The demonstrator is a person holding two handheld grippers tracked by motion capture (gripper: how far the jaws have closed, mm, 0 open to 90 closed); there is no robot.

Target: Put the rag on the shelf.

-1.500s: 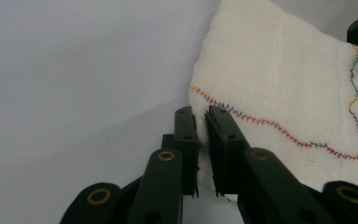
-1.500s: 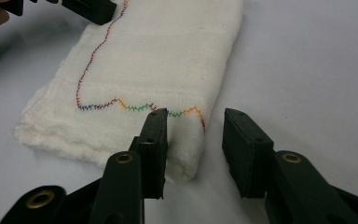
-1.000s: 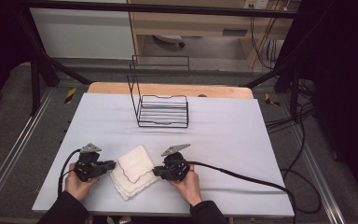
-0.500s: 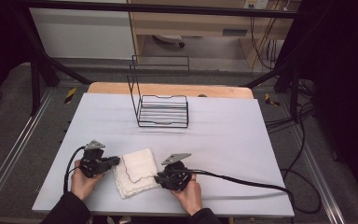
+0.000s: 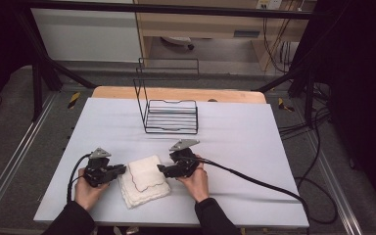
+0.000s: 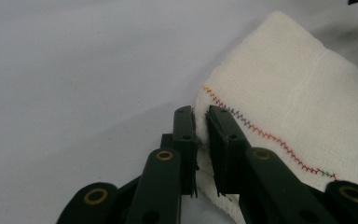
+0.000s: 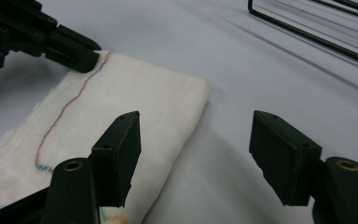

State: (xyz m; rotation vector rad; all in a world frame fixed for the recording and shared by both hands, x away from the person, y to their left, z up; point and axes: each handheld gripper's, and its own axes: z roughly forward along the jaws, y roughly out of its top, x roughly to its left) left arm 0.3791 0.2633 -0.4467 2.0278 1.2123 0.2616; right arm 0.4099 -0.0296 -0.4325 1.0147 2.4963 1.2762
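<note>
High view: folded white cloth (image 5: 144, 180) near front edge of table (image 5: 254, 132), left of centre; multicoloured zigzag stitch line across top layer; lower layers fanned out at front-left corner of stack.

Left gripper (image 5: 122, 169) at left edge of cloth, held in left hand (image 5: 85, 188); black cable looped beside it toward left edge of table; grey three-cornered plate on top.

Left gripper view: jaws nearly together, clenched on a thin edge of cloth (image 6: 298, 102); fabric pinched between pads; stitch line running off to right of jaws; remainder of cloth flat on table surface.

Right gripper (image 5: 160, 170) at right edge of cloth, held in right hand (image 5: 196, 181); cable trailing toward front-right corner of table.

Right gripper view: jaws released, set wide, just been opening; nothing between pads but bare table; left jaw above right margin of cloth (image 7: 121, 107), right jaw above bare table (image 7: 261, 70); no contact with fabric; left gripper (image 7: 81, 58) visible at far edge of cloth, tips on fabric beside stitch line.

Black wire rack (image 5: 171, 105) upright toward back edge of table, well apart from cloth and both grippers; lower rails of wire rack (image 7: 307, 30) at top right of right gripper view.
</note>
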